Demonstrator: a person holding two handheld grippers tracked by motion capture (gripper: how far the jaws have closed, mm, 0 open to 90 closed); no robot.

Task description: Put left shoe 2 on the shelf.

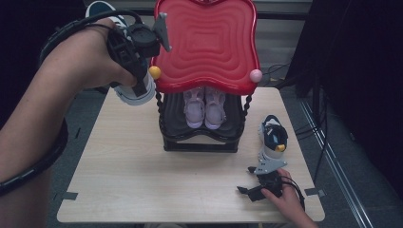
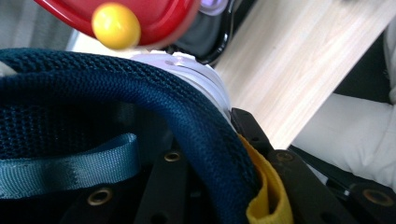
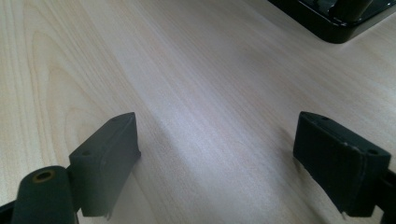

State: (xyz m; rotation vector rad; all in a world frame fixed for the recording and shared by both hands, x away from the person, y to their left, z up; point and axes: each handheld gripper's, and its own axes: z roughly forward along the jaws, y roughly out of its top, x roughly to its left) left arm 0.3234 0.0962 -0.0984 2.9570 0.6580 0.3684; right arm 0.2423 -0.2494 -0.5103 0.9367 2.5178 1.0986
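Note:
My left gripper (image 1: 139, 78) is raised at the left edge of the red top shelf (image 1: 209, 42) of a small rack, shut on a navy and white shoe (image 1: 135, 95). In the left gripper view the shoe's navy mesh collar (image 2: 140, 102) and yellow lining sit between the jaws of that gripper (image 2: 224, 179), just below the shelf's yellow knob (image 2: 116, 25). A matching shoe (image 1: 272, 140) stands on the table at the right. Just in front of it my right gripper (image 1: 246, 180) rests low over the table, open and holding nothing (image 3: 215, 154).
A pair of lilac sandals (image 1: 204, 107) sits on the rack's black lower shelf (image 1: 176, 130). A pink knob (image 1: 255, 75) marks the red shelf's right corner. The rack's black base (image 3: 336, 18) lies ahead of my right gripper. Cables (image 1: 328, 137) run along the floor right of the wooden table (image 1: 142, 180).

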